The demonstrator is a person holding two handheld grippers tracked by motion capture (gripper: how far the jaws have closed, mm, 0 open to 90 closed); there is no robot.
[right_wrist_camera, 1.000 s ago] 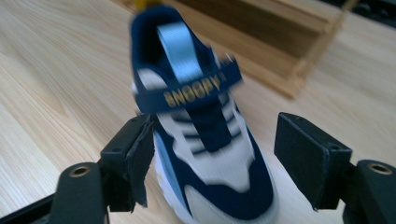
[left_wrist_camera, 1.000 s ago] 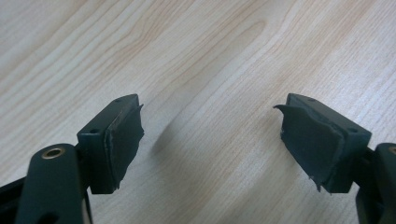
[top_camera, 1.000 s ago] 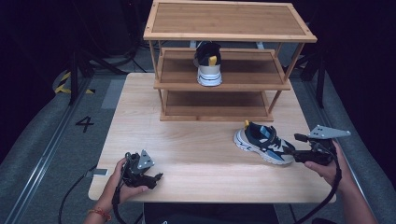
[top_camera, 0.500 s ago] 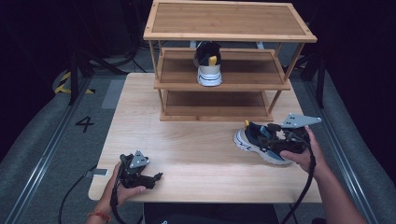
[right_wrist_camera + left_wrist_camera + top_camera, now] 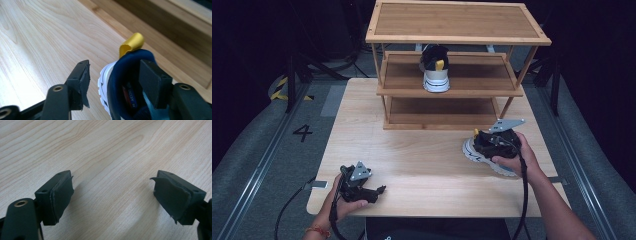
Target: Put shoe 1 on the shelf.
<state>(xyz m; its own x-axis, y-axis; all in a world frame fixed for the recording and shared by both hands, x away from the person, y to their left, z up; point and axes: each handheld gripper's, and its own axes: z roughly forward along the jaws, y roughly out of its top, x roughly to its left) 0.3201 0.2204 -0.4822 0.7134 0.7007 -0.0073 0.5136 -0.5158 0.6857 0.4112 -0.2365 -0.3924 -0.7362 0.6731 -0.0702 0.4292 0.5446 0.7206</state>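
Sneaker (image 5: 484,152) lies on the surface (image 5: 422,160) at its right side, just in front of the bottom of the wooden rack (image 5: 452,85), heel toward the rack and its yellow pull tab (image 5: 132,44) standing up at the back. The right claw (image 5: 492,142) is over the shoe's heel: in the right gripper view one jaw sits inside the dark blue collar (image 5: 130,62) and the other stands outside the white side of the heel with a gap left, so the pads straddle the heel wall without pressing it yet. Those jaws have just been closing, with the heel wall between them. A hand (image 5: 512,157) wraps the gripper's body, and its cable trails back along the forearm. The left claw (image 5: 379,190) rests low near the front left of the surface, held in the other hand (image 5: 339,200); in the left gripper view its two pads (image 5: 62,195) stand wide apart with bare wood between them, released and holding nothing. A second sneaker (image 5: 435,67) stands on the rack's middle shelf, heel facing the person, well apart from both claws.
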